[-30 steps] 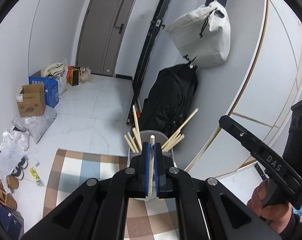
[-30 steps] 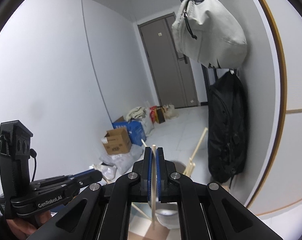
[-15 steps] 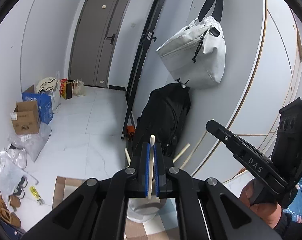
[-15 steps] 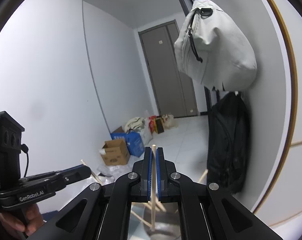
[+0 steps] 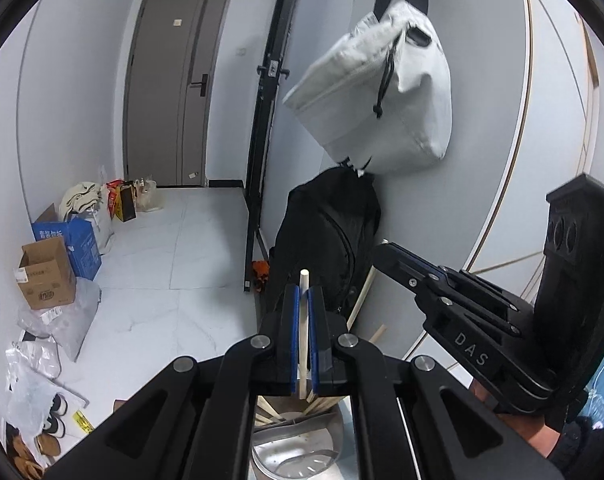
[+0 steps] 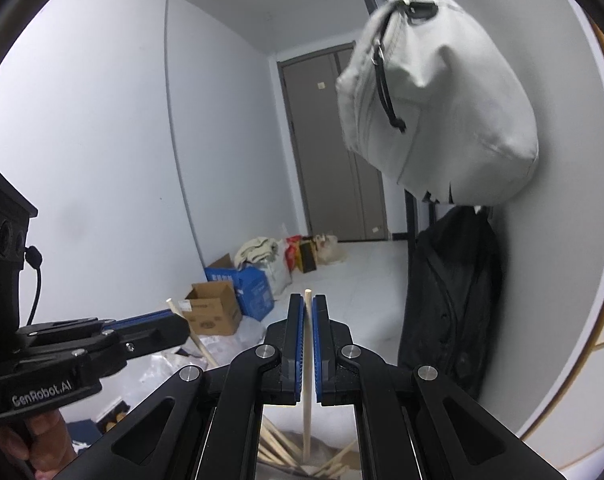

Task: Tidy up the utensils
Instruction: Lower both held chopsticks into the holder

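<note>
Two chopsticks are held, one clamped in each gripper: left gripper (image 5: 300, 300), right gripper (image 6: 307, 312); snagging on sticks in the holder (image 5: 298, 452) could tip it

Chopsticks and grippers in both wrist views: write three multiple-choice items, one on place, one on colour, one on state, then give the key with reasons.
1. Where does the metal holder sit in the left wrist view?
A. Below the left gripper
B. On the floor by the door
C. Inside the cardboard box

2. What colour are the pads on the right gripper?
A. Red
B. Blue
C. Yellow

3. What state is the left gripper in?
A. Wide open, nothing in it
B. Shut on a wooden chopstick
C. Shut on a spoon

Key:
1 A, the holder's rim shows under the gripper, at the bottom of the view.
2 B, blue strips line both inner faces.
3 B, the pale stick runs between the closed pads, its tip above them.
</note>
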`<state>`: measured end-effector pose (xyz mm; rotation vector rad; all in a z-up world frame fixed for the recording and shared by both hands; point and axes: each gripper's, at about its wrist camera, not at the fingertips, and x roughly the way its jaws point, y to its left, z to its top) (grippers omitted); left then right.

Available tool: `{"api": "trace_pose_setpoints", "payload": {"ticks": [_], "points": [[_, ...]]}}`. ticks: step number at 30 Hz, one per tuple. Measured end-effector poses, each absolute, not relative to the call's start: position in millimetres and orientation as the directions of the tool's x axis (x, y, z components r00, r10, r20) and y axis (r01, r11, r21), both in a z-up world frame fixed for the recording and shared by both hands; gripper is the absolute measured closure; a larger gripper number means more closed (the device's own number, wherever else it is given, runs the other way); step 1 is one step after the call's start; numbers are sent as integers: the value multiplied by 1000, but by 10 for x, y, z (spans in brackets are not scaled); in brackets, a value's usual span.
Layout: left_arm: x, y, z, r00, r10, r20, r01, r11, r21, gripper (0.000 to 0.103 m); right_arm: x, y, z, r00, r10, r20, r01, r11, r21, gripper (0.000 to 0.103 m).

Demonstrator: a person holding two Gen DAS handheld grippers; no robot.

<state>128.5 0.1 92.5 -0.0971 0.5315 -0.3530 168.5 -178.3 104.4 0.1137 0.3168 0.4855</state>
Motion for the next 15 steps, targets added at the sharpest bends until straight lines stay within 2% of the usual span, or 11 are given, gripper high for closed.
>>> {"api": "trace_pose_setpoints", "payload": {"ticks": [15], "points": [[1556,44,576,751,-369,-548,311,929,-199,103,1897,-1707,605,809,497,-313,-466,868,173,100]]}}
